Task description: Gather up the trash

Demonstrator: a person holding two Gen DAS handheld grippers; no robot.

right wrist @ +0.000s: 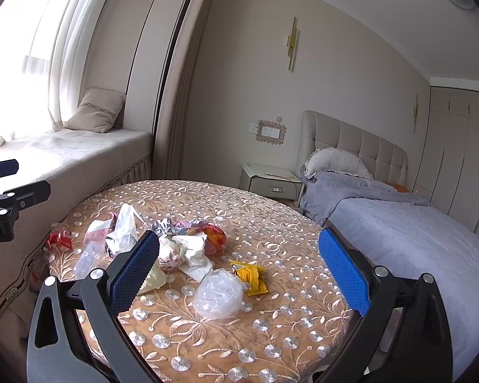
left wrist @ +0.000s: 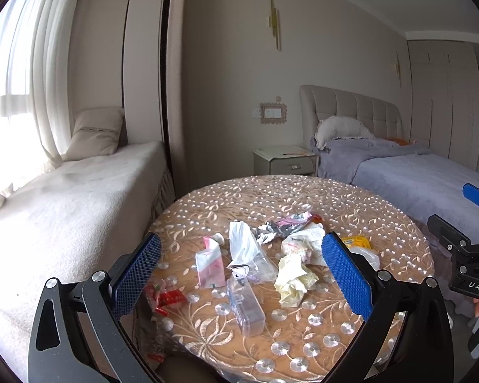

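Left tool (left wrist: 241, 274) and right tool (right wrist: 239, 260) spread wide, gripping nothing, above the round desk (right wrist: 271, 220). Trash scattered mid-desk: crumpled paper (left wrist: 293, 282), yellow wrapper (right wrist: 250, 276), clear plastic box (left wrist: 244, 301).

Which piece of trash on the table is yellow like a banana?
The yellow snack wrapper, lying flat beside the crumpled clear plastic bag. The other scraps are white, pink, red, silver or see-through.
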